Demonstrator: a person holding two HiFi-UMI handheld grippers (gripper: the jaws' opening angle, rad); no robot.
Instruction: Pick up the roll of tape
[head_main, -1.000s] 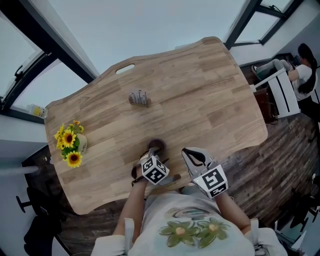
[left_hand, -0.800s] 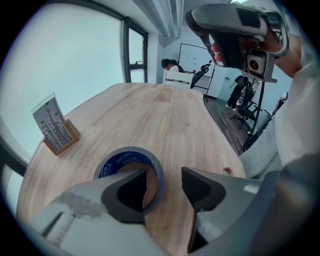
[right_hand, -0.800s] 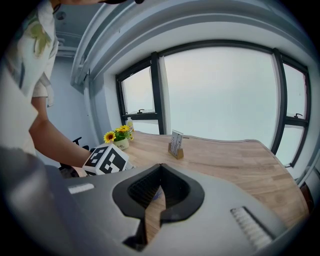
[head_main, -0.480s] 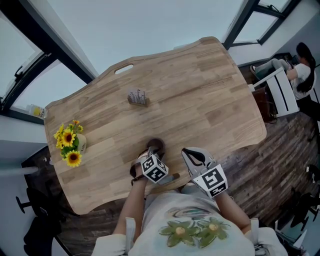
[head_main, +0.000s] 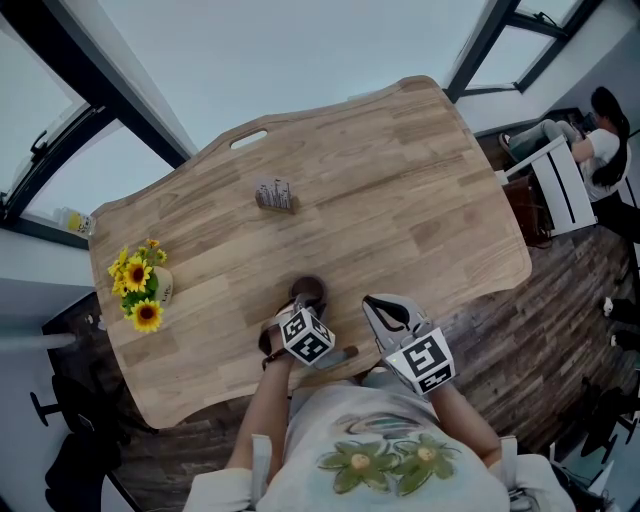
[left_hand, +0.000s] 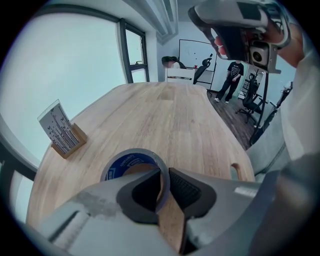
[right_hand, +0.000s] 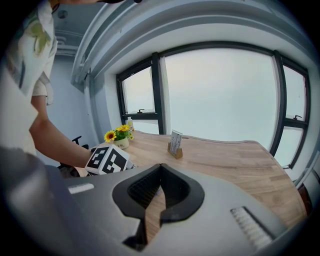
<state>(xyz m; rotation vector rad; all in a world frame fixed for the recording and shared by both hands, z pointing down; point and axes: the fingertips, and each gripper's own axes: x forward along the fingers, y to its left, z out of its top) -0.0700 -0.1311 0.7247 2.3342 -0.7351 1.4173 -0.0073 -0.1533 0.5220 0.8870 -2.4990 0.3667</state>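
Roll of tape (head_main: 309, 291) near table (head_main: 400, 200) edge

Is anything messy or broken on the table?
No, nothing stands out. The roll of tape lies flat on the table, its wall between the jaws of the left tool, which have just been closing on it. The card stand and the sunflower pot stand upright, nothing spilled.
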